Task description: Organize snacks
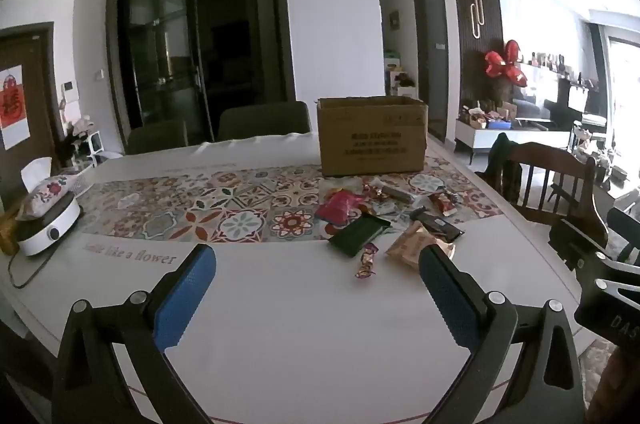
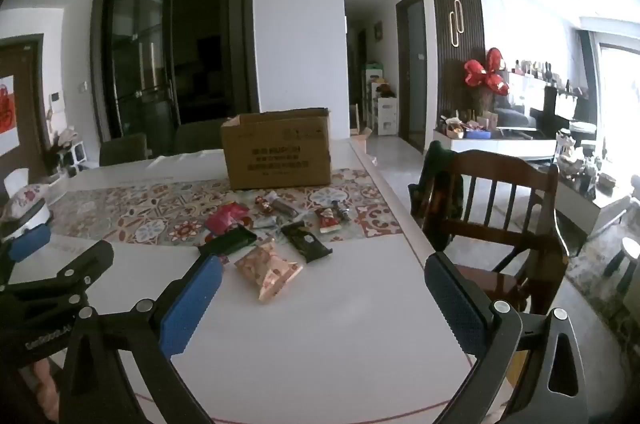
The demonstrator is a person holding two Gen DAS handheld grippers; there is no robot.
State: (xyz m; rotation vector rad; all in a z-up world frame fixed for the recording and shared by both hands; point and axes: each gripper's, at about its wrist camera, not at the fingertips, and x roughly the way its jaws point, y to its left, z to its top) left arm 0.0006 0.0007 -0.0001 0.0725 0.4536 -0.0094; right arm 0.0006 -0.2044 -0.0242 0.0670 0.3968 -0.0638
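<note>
A: Which step is this, would you say?

B: The very start, I judge. The snacks [image 1: 384, 220] lie loose on the table [image 1: 304, 304], scattered just in front of the cardboard box [image 1: 372, 136], and none looks gathered yet. The box stands open at the top.

A: And the grippers?

B: Both released, jaws spread wide, nothing between them. The left gripper [image 1: 320, 264] hangs over bare table on the near side of the box, well short of the pile. The right gripper [image 2: 324, 276] is likewise empty, with a beige packet [image 2: 268, 270] just ahead of its left pad.

A: So the next move?

B: Probably reach forward to the nearest piece, that beige packet or the dark green packet [image 1: 358, 234] beside it, close on it flat, then carry it toward the box. Thin wrappers may slide, so a low approach seems wise.

A: Any writing?

B: The tablecloth reads "Smile like a flower" [image 1: 130, 256], left of the box. The box carries printed lines, too blurred to read. Wrapper labels are illegible.
</note>
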